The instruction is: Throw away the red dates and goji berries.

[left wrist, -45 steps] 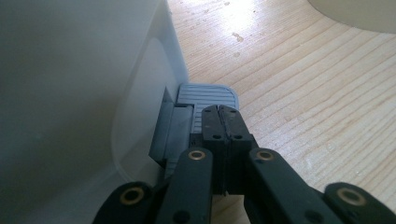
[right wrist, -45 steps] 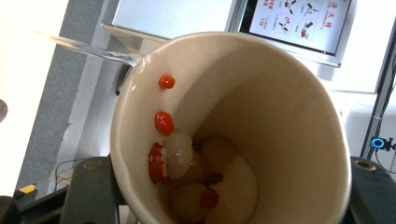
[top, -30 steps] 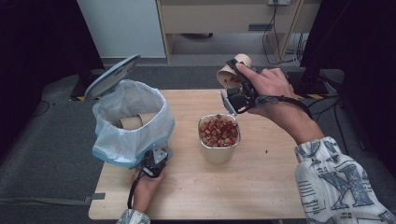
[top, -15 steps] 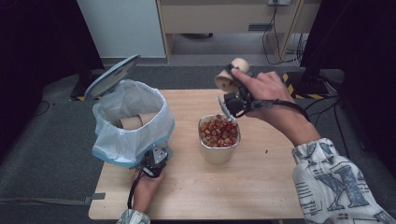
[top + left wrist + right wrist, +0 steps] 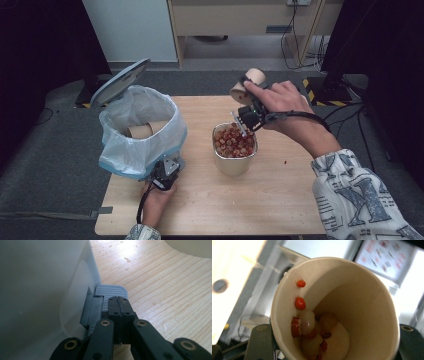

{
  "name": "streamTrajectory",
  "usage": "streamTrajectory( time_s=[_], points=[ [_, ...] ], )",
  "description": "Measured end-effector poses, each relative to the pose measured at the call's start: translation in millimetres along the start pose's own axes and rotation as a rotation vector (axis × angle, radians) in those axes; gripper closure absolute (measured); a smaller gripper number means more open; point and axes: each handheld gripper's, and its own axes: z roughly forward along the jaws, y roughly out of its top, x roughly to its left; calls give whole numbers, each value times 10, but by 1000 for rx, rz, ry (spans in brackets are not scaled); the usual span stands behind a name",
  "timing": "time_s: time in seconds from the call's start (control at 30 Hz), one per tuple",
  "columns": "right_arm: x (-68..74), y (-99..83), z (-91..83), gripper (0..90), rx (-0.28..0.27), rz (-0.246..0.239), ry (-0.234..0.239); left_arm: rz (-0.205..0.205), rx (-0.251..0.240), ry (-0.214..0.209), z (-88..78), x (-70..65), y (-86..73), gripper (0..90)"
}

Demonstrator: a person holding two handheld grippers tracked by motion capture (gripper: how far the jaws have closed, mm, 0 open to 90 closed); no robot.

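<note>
The paper cup (image 5: 247,84) lies tilted in the right gripper (image 5: 245,117), held above the far rim of the metal container (image 5: 234,162); its long axis runs from the flat base, raised and pointing away from the person, down to its mouth, which opens toward the gripper. In the right gripper view the cup (image 5: 337,312) is a smooth cream cone of thin card with a rolled lip, and red berries and pale round pieces (image 5: 312,330) cling to its inner wall and bottom. The right fingers are clamped tight on the cup's wall. The container below is a rounded-square pot of dull metal, full of the same red and pale mix (image 5: 233,141). The desk (image 5: 280,200) is pale wood with a fine straight grain. At the near left, the left gripper (image 5: 167,167) has its fingers pressed together with nothing between them, resting on the ribbed grey pedal (image 5: 110,291) of a white bin (image 5: 142,132) lined with a crinkled translucent bag, its lid (image 5: 120,82) raised.
</note>
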Motion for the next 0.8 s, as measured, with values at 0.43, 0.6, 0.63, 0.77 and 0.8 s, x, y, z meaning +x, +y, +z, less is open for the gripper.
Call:
streamTrajectory(
  time_s=[0.43, 0.6, 0.63, 0.77, 0.8],
  points=[
    [140, 57, 68, 353, 14, -41, 24, 0, 0, -2, 0, 2, -1, 891],
    [142, 53, 73, 352, 26, -61, 16, -1, -1, -2, 0, 2, -1, 891],
    [177, 84, 70, 352, 20, -91, 26, -1, 0, -2, 0, 2, -1, 890],
    [128, 63, 59, 352, 9, -1, 7, 1, 0, -1, 0, 1, -1, 890],
    [124, 56, 60, 352, 8, 11, 10, 2, 0, 0, 0, 0, 0, 890]
  ],
)
